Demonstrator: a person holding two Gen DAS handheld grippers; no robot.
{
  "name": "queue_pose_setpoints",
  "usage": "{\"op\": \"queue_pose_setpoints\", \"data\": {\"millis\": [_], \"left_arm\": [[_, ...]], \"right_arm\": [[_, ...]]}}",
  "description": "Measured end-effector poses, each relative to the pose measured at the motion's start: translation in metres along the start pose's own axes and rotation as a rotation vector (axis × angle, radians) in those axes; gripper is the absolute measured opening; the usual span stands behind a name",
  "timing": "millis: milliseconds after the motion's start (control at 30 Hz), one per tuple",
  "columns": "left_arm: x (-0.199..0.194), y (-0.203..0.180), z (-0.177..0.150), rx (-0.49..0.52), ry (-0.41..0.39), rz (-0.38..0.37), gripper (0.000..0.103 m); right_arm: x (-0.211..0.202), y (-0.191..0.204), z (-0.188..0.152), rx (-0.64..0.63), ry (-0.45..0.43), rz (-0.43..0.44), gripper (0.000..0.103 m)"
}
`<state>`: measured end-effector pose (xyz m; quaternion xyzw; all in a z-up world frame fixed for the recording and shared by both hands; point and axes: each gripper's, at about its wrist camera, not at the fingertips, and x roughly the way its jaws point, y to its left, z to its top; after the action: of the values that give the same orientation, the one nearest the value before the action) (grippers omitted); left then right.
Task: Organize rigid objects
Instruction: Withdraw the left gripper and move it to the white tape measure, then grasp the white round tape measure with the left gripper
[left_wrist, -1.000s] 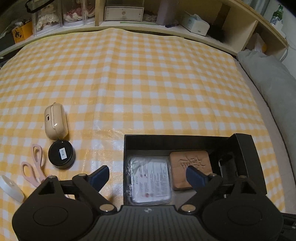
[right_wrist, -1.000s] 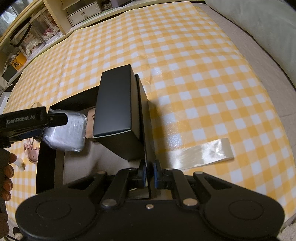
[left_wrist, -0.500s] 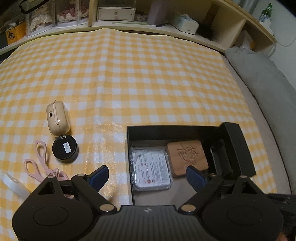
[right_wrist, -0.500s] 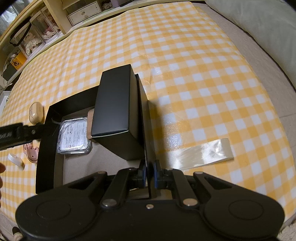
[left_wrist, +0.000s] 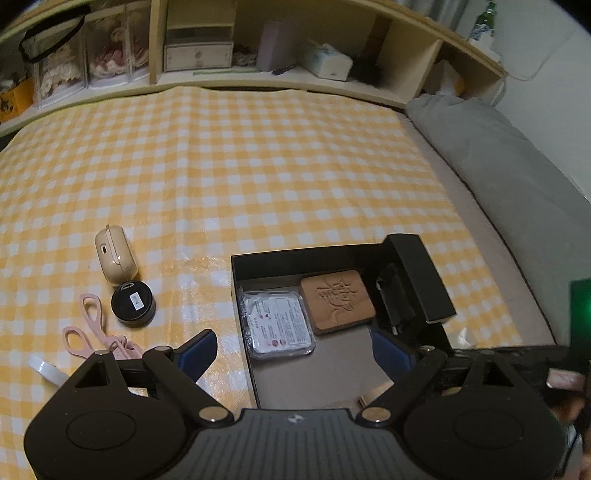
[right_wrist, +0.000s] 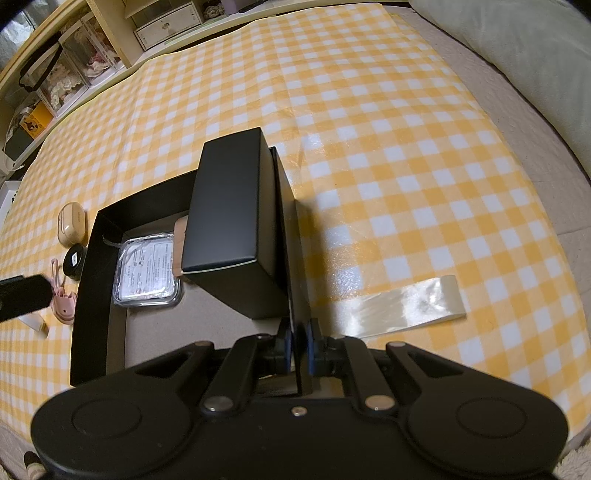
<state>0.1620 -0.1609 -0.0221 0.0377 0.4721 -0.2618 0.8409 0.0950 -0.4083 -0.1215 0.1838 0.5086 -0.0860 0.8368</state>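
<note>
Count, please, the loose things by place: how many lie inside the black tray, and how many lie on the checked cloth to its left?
Inside the black tray: 3 (clear packet, brown carved block, tall black box)
On the checked cloth: 4 (beige case, black round tin, pink scissors, white tape roll)
Total: 7

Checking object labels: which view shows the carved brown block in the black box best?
The left wrist view: the carved brown block lies fully exposed in the black box, its engraved face readable. In the right wrist view only a thin edge shows, the rest hidden behind a black carton.
</note>
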Motion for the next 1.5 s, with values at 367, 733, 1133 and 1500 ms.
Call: {"op": "queue_pose_setpoints", "data": {"millis": [367,733,1133,1500], "left_arm": [[-0.035,0.003,-0.016,0.067,-0.070,-0.004,0.103],[-0.051,0.050,-0.016,0.085,-0.133,0.051,0.103],[-0.038,0.136,-0.007,0.054,-0.184,0.186,0.103],[-0.002,0.189,-0.015,0.131,0.022,0.221,0.103]], "right_arm": [[0.000,-0.001,0.000,-0.007,0.002,-0.009,0.009],[0.000,-0.001,-0.001,-0.009,0.002,-0.012,0.009],[0.001,0.000,0.000,-0.012,0.003,-0.016,0.009],[0.001,0.000,0.000,-0.015,0.004,-0.019,0.009]]}}
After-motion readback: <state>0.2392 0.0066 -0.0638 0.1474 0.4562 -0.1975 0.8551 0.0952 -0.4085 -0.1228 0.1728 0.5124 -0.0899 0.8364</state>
